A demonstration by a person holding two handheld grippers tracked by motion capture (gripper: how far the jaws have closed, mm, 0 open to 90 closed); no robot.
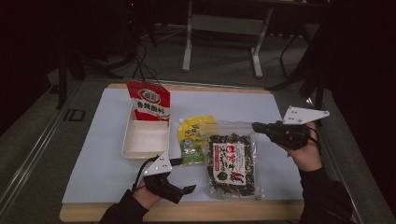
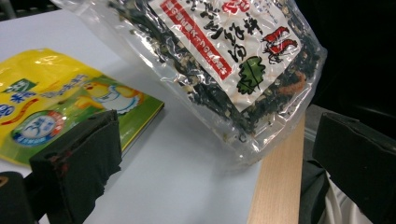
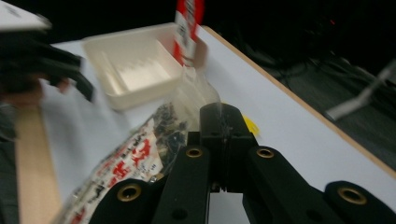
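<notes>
Seaweed bag [image 1: 232, 159]: corner pinched by shut right tool [image 1: 259, 126], beside white tray [image 1: 145, 137].
Left tool [image 1: 186, 189]: jaws apart, empty.
Risk: thin plastic slipping, bag dropping.

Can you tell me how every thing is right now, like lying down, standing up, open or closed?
Clear plastic bag of dark dried seaweed: lying on the table, far corner pinched.
Yellow and green flat pouch: lying flat, untouched.
Red and white packet: standing up at the tray's far end.
White rectangular plastic tray: otherwise empty.
Left gripper: jaws open, holding nothing.
Right gripper: jaws shut on the seaweed bag.
</notes>
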